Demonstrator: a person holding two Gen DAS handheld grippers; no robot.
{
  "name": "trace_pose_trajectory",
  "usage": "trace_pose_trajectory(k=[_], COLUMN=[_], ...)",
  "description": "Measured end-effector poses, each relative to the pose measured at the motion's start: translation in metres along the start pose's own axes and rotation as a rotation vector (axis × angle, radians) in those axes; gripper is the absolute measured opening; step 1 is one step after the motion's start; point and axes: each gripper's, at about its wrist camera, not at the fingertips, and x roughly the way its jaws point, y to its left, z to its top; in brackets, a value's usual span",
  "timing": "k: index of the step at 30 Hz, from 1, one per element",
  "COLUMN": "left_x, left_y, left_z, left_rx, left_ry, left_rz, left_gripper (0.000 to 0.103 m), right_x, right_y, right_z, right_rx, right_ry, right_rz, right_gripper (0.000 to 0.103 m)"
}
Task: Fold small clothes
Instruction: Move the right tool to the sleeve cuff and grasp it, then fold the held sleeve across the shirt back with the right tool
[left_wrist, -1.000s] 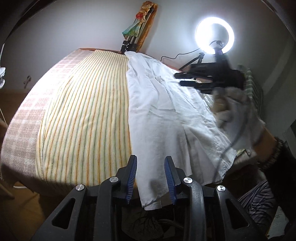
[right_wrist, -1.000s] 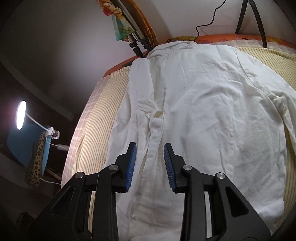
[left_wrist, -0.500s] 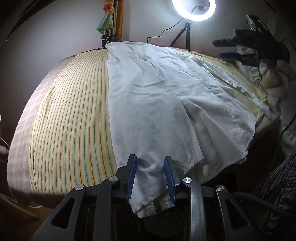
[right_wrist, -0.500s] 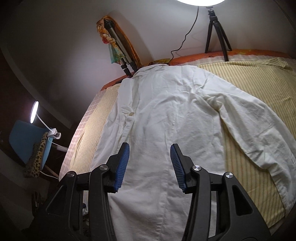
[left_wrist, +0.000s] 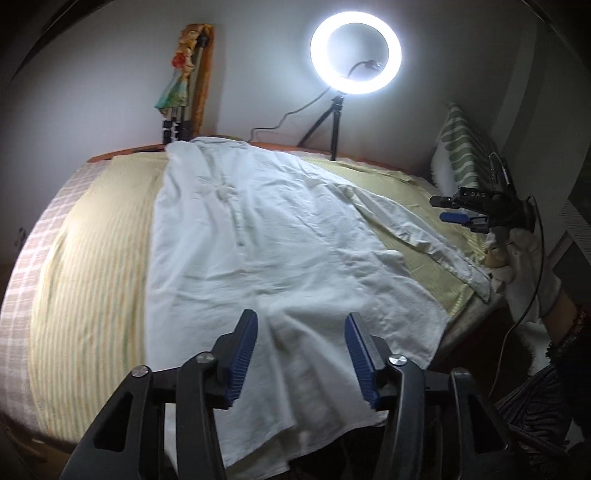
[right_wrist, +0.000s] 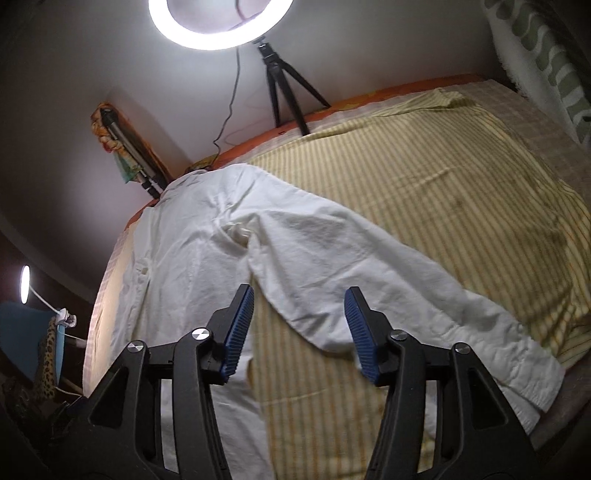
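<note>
A white long-sleeved shirt lies spread on a yellow striped sheet, collar at the far end and hem hanging over the near edge. One sleeve stretches out to the right across the sheet. My left gripper is open and empty just above the shirt's hem. My right gripper is open and empty above the sleeve; it also shows at the right in the left wrist view, held off the bed's right side in a white-gloved hand.
A lit ring light on a tripod stands at the far edge of the bed. A green-patterned pillow leans at the far right. A folded tripod with coloured cloth leans on the wall. A small lamp is at the left.
Both grippers have opened wider. The right gripper has moved right, from over the shirt body to over the outstretched sleeve. The left gripper has shifted right along the hem.
</note>
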Motion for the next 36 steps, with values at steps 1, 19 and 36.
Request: trace_pose_trajectory(k=[1,19,36], left_x=[0.004,0.036,0.023], left_y=[-0.003,-0.036,-0.026], left_z=[0.002,0.006,0.004], left_rx=[0.002,0.042,0.012], left_ry=[0.009,0.063,0.050], left_rz=[-0.013,-0.056,-0.054], left_gripper=[0.054,0.053,0.050], right_x=[-0.001,0.027,-0.007], right_y=[-0.008,-0.089,-0.016], right_z=[0.001,0.005,0.003], right_rx=[0.009,0.013,-0.102], right_ry=[0.003,0.104,0.016], right_rz=[-0.007,-0.183,-0.109], right_gripper=[0.070,0.065,0.003])
